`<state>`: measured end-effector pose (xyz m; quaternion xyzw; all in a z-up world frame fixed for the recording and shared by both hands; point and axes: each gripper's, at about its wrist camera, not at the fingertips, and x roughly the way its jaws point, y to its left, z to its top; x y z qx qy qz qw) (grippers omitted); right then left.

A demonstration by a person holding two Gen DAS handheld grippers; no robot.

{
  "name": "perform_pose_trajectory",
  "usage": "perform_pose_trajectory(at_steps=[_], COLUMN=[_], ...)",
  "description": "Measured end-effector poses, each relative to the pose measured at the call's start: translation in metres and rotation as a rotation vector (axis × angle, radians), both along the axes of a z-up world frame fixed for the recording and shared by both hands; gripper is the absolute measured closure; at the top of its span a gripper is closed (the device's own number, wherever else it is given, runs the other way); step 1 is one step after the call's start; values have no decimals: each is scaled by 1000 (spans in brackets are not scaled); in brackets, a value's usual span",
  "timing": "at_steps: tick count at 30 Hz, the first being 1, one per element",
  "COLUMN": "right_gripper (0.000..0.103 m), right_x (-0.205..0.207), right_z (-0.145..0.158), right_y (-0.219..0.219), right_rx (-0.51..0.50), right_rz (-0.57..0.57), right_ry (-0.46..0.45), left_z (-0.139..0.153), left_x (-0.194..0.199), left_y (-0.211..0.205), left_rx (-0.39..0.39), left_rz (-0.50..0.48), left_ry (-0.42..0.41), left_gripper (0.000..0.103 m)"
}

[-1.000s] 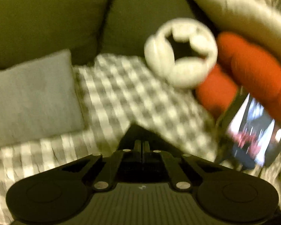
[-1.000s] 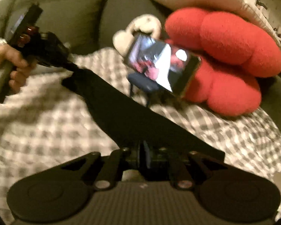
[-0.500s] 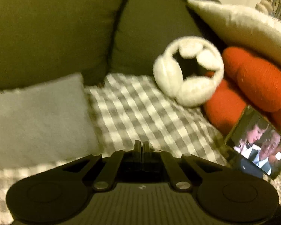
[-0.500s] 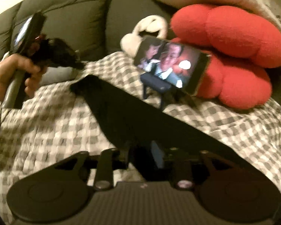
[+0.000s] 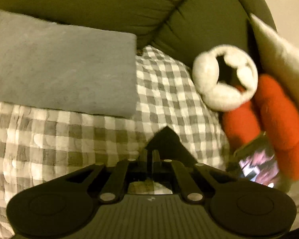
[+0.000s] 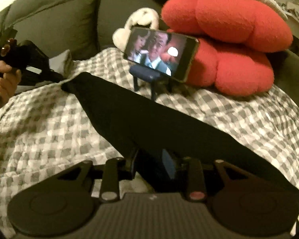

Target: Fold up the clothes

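Holding a corner of the black cloth (image 6: pixel 141 123) in each tool, you have it stretched over the checked blanket (image 6: pixel 39 123) on the sofa. Your left tool (image 5: pixel 149 155) is pinched tight on one corner. Your right tool (image 6: pixel 153 163) is closed on the other end. Your left hand (image 6: pixel 6 79) grips its handle. A phone (image 6: pixel 161 55) stands just behind the cloth, beside a red cushion (image 6: pixel 229 39).

Landmark: we take the checked blanket (image 6: pixel 239 117).
Phone (image 6: pixel 161 54): on a stand upon it.
Red cushion (image 6: pixel 229 39): behind the phone.
Grey pillow (image 5: pixel 59 65): at its far-left edge.
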<state>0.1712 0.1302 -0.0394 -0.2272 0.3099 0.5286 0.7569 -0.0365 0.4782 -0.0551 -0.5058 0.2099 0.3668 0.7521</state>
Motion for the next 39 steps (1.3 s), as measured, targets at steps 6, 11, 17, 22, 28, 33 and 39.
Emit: perform_pose_trajectory(at_steps=[6, 11, 17, 22, 28, 33, 39], right_gripper=[67, 77, 92, 92, 70, 66, 64], right_x=[-13, -18, -18, -13, -20, -30, -33], right_z=[-10, -16, -2, -1, -8, -9, -19], right_y=[23, 33, 25, 21, 30, 44, 56], right_rx=[-21, -39, 17, 18, -28, -16, -29], right_rz=[64, 79, 85, 90, 104, 142, 106], right_ry=[-9, -47, -68, -37, -42, -24, -5], left_z=[-2, -20, -4, 6, 1, -4, -11], left_x=[23, 45, 28, 23, 24, 35, 49], left_y=[-10, -5, 5, 5, -2, -7, -9], left_rx=[79, 82, 147, 199, 125, 135, 203], left_rz=[-117, -185, -135, -142, -185, -199, -232], left_ry=[37, 92, 17, 20, 7, 102, 200], left_gripper=[101, 99, 103, 103, 102, 83, 101])
